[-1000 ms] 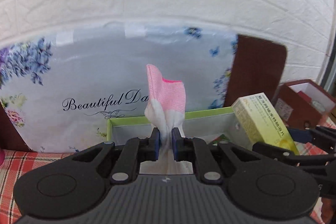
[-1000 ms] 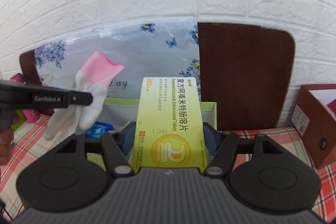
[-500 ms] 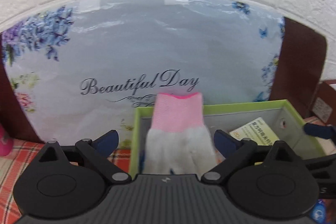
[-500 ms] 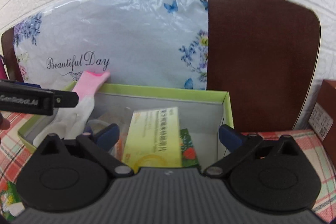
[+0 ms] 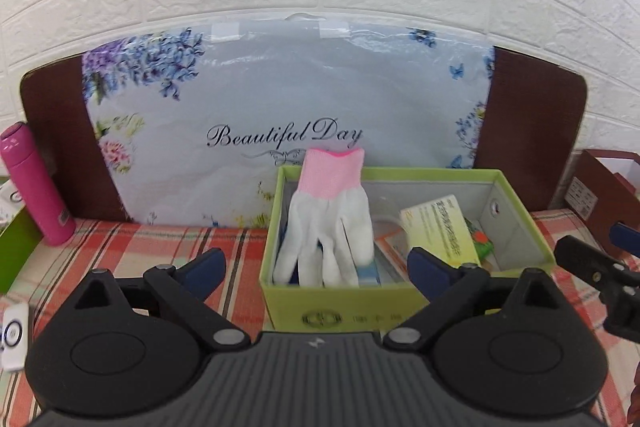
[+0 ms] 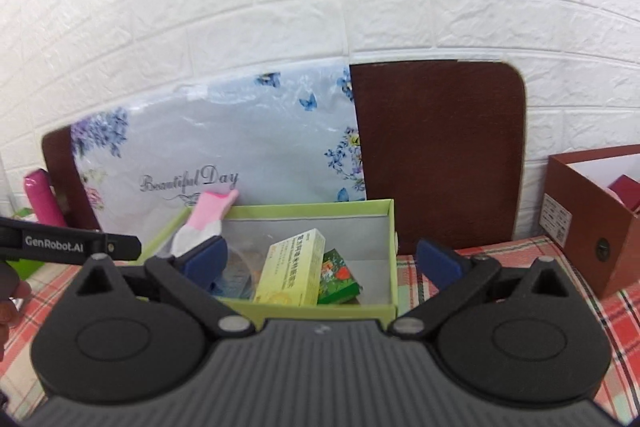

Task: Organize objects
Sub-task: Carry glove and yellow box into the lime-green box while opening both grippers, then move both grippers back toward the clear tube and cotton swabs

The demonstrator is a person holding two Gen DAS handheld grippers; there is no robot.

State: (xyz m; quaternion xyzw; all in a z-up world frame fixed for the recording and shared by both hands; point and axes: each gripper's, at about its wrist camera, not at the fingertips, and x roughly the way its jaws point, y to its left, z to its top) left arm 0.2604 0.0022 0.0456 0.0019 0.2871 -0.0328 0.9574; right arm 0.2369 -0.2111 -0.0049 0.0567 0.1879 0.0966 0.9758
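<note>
A green open box (image 5: pixel 516 203) (image 6: pixel 390 227) stands on the checked tablecloth. Inside it a white glove with a pink cuff (image 5: pixel 326 223) (image 6: pixel 202 223) leans against the left back corner, cuff over the rim. A yellow medicine carton (image 5: pixel 438 229) (image 6: pixel 294 269) lies in the box beside a small green packet (image 6: pixel 338 277). My left gripper (image 5: pixel 318 265) is open in front of the box, nothing between its fingers. My right gripper (image 6: pixel 320 261) is open too, empty, held back from the box's near wall. The left gripper's finger (image 6: pixel 72 245) shows at the left of the right wrist view.
A floral "Beautiful Day" pack (image 5: pixel 280 123) and a brown board (image 6: pixel 436 155) lean on the white brick wall behind the box. A pink bottle (image 5: pixel 36 183) stands at the left. A brown box (image 6: pixel 588 215) sits at the right. A white item (image 5: pixel 14 333) lies at the left edge.
Both grippers opened and drew back from the box. The glove left the left gripper and now rests in the box; the yellow carton left the right gripper and lies inside.
</note>
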